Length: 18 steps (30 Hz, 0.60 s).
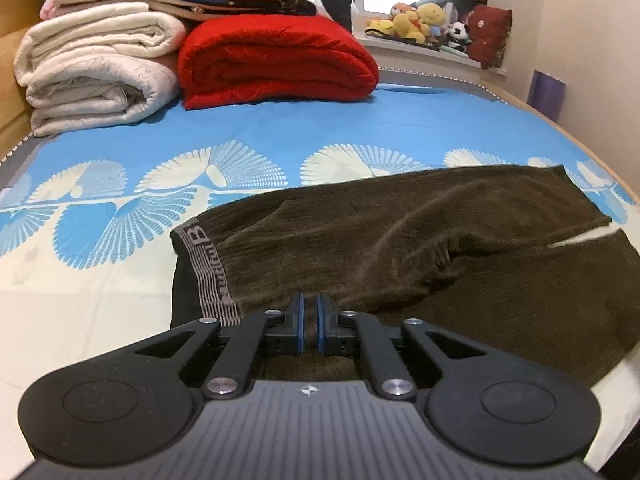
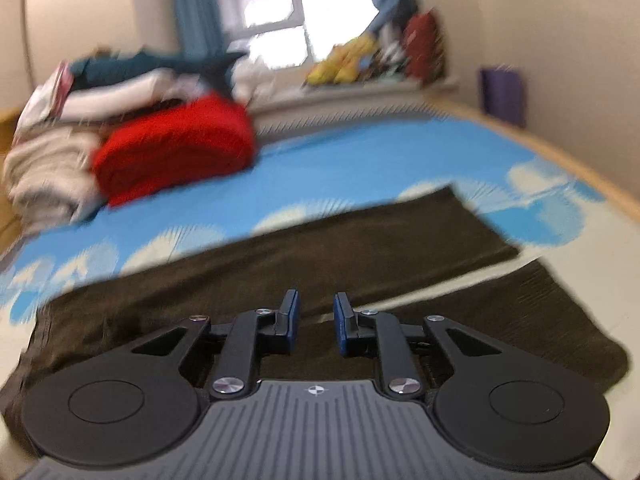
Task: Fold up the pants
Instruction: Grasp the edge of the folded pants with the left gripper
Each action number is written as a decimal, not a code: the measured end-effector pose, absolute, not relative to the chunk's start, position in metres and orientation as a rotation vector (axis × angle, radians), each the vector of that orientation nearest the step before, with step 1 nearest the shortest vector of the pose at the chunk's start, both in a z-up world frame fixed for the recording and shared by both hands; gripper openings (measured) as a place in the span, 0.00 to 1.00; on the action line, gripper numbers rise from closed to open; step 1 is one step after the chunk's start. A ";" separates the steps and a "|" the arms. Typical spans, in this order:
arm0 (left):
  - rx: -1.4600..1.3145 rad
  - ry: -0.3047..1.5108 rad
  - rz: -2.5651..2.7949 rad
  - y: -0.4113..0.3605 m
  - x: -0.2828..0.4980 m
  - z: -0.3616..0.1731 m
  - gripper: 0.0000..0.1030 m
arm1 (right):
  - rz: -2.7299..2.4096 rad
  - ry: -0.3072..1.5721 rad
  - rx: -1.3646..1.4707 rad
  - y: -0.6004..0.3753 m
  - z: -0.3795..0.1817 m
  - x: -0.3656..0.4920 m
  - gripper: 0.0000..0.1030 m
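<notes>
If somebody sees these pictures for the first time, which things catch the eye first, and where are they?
The dark brown corduroy pants lie spread flat across the near part of the bed, on the blue sheet with white fan shapes. At the far left of the bed, a folded bright red blanket sits beside a pile of cream quilts. Yellow plush toys crowd the windowsill behind.

- The left wrist view is taken from low and close over the bed (image 1: 280, 128), along the fingers of the left hand-held gripper (image 1: 311, 312), facing the window wall.
- The right wrist view is taken from slightly higher behind the right hand-held gripper (image 2: 316, 312), faces the same wall, and is blurred.
- Both views share the brown pants (image 1: 400, 240) (image 2: 320, 248), the red blanket (image 1: 276, 60) (image 2: 176, 148) and the windowsill toys (image 1: 416, 20) (image 2: 344, 60).
</notes>
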State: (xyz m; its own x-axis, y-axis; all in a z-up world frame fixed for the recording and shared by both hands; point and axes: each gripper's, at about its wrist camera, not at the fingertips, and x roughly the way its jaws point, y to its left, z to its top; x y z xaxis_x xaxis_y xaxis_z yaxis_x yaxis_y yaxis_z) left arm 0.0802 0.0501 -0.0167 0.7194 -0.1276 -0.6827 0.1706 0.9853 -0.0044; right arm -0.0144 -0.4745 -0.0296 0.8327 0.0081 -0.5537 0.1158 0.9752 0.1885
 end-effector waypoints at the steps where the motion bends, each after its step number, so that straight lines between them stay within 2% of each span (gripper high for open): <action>1: 0.053 0.751 -0.159 0.052 0.089 -0.016 0.06 | -0.053 0.606 0.206 -0.473 -0.034 -0.009 0.19; 9: 0.012 0.750 -0.027 0.067 0.186 -0.016 0.07 | -0.033 0.648 0.183 -0.476 -0.041 -0.001 0.26; 14: -0.060 0.872 0.050 0.080 0.253 -0.037 0.08 | -0.078 0.659 0.215 -0.489 -0.046 0.011 0.26; 16: -0.032 0.900 0.049 0.078 0.277 -0.045 0.11 | -0.080 0.667 0.282 -0.495 -0.049 0.015 0.26; 17: 0.014 0.893 0.056 0.074 0.287 -0.048 0.16 | -0.078 0.678 0.307 -0.497 -0.050 0.018 0.26; 18: 0.062 0.887 0.065 0.070 0.296 -0.052 0.26 | -0.075 0.688 0.329 -0.499 -0.052 0.020 0.26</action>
State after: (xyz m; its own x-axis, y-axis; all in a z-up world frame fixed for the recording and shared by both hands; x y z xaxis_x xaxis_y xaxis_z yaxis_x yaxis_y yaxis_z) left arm 0.2956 0.0705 -0.0520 0.6303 0.0820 -0.7720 -0.0306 0.9963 0.0809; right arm 0.0199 -0.4990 -0.0517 0.7717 0.0395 -0.6348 0.1761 0.9458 0.2729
